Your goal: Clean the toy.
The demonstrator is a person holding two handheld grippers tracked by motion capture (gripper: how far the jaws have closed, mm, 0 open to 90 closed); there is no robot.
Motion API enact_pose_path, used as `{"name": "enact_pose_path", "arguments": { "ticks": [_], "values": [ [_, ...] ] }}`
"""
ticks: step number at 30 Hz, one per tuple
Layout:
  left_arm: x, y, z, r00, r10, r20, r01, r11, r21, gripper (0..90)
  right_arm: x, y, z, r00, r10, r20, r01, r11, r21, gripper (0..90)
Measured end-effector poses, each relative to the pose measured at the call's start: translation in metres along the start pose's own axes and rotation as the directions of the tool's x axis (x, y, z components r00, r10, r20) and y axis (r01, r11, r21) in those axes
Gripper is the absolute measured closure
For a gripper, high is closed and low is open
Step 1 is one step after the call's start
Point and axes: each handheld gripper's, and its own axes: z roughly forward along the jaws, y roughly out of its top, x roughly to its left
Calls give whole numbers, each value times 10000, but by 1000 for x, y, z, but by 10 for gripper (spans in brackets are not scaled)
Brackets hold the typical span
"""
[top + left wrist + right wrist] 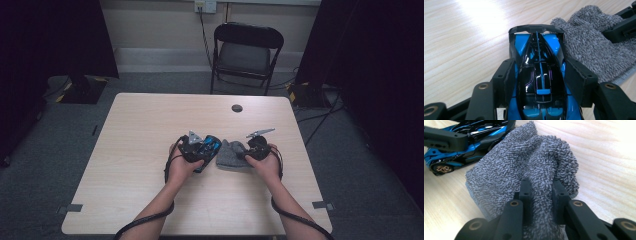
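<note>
1. While the left gripper sits clamped on the toy car, its pads press both flanks of the blue-and-black body, so the jaws stand at a middling width, set by the car.
2. Taking the car as the landmark: it's near the middle of the counter, and in the left gripper view its rear wing points away from the camera.
3. Just beside the car, on its right in the high view, lies a grey cloth. In the left gripper view the cloth's edge comes right up against the car's side; can't tell if they actually touch.
4. The right gripper is pinched narrow on a bunched fold of that cloth, with terry pile squeezed between the pads. The rest of the cloth spreads toward the car.
5. In the right gripper view the car shows side-on beyond the cloth, one bronze wheel down on the counter.
6. Well past the car, off the counter's far edge, stands a black folding chair.
</note>
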Motion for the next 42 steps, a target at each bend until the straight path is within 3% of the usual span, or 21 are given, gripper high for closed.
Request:
{"name": "enact_pose_path", "arguments": {
  "ticks": [19, 42],
  "values": [
    [-1, 0, 0, 10000, -37, -25, 37, 10000, -25, 427, 12, -7, -2, 9986, -356, -404, 360, 9993, 93, 743],
    [-1, 0, 0, 10000, -45, -53, 45, 10000, 5, 427, 44, -15, 0, 9846, -1168, -1299, 1188, 9929, 82, 739]
  ]
}}
